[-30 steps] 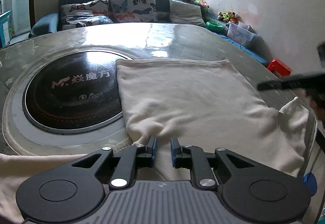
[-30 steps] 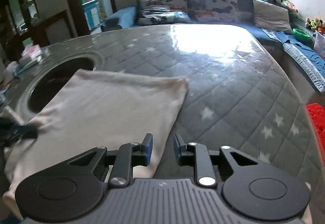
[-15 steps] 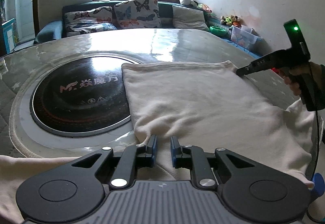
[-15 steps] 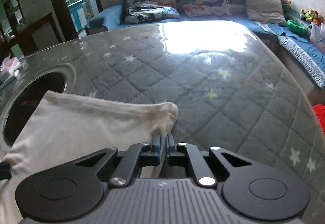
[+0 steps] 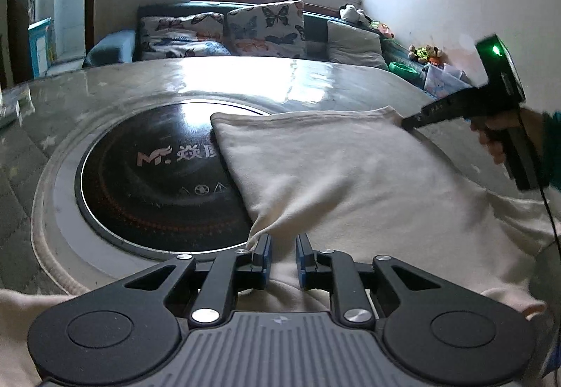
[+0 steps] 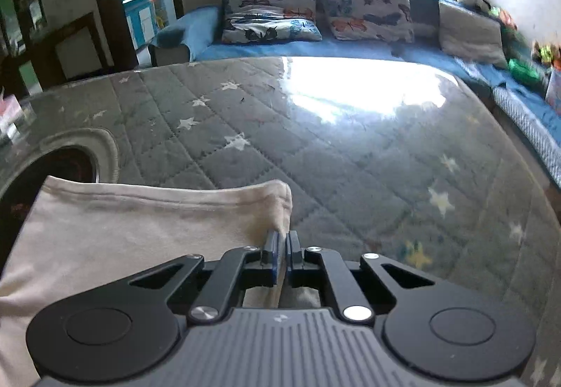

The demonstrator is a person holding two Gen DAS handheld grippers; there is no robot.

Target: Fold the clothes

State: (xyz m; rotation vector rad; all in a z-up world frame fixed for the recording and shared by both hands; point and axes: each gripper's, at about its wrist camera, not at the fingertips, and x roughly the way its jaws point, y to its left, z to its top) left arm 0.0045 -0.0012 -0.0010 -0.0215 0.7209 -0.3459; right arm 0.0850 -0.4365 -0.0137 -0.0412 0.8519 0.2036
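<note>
A cream garment [image 5: 350, 183] lies spread on the quilted table, its left edge over the black round cooktop [image 5: 147, 183]. My left gripper [image 5: 282, 248] is open, its jaws apart over the garment's near folded corner. In the right wrist view my right gripper [image 6: 282, 241] is shut on the far right corner of the same garment [image 6: 140, 229]. The right gripper also shows in the left wrist view [image 5: 455, 109], at the garment's far right corner.
The grey star-quilted table cover [image 6: 350, 159] stretches beyond the garment. A blue sofa with butterfly cushions [image 5: 263, 29] stands behind the table. Toys and a box [image 5: 438, 78] sit by the right wall. A dark cabinet [image 6: 42, 46] stands at left.
My right gripper moved forward to the garment's far right corner and closed on it. The left gripper stayed open at the near corner while its view tilted up a little.
</note>
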